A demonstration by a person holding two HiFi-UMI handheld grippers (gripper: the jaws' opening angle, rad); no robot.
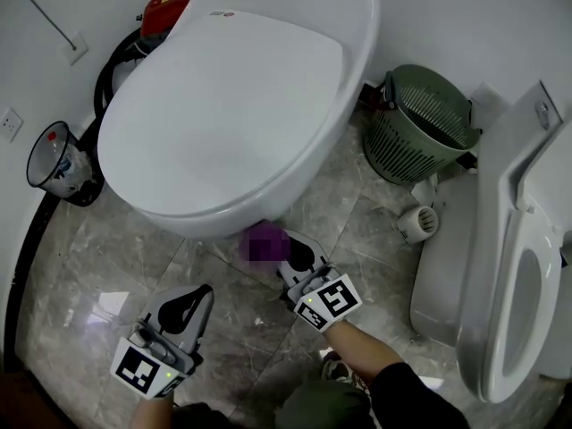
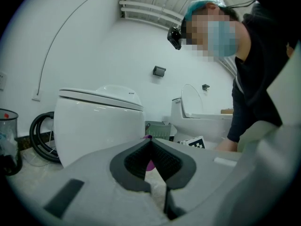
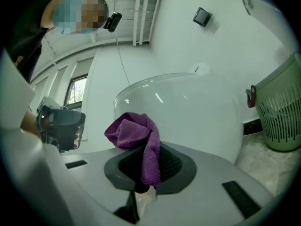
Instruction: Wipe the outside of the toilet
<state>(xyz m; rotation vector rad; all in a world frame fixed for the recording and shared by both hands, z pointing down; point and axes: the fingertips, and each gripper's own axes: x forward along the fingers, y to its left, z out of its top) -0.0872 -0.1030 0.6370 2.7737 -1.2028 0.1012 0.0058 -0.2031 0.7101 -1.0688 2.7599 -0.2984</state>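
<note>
A big white toilet (image 1: 241, 105) with its lid down fills the upper middle of the head view; it also shows in the left gripper view (image 2: 99, 126) and close up in the right gripper view (image 3: 197, 112). My right gripper (image 1: 288, 259) is shut on a purple cloth (image 1: 264, 242) (image 3: 136, 135), held at the base of the bowl's front, low near the floor. The left gripper (image 1: 198, 300) hangs over the marble floor to the left, jaws together with nothing between them (image 2: 151, 161).
A green slatted bin (image 1: 420, 123) stands right of the toilet. A second white toilet with its seat up (image 1: 518, 266) is at the far right. A clear container (image 1: 55, 161), a black hose coil (image 1: 112, 65) and a red device (image 1: 165, 7) sit at the left wall.
</note>
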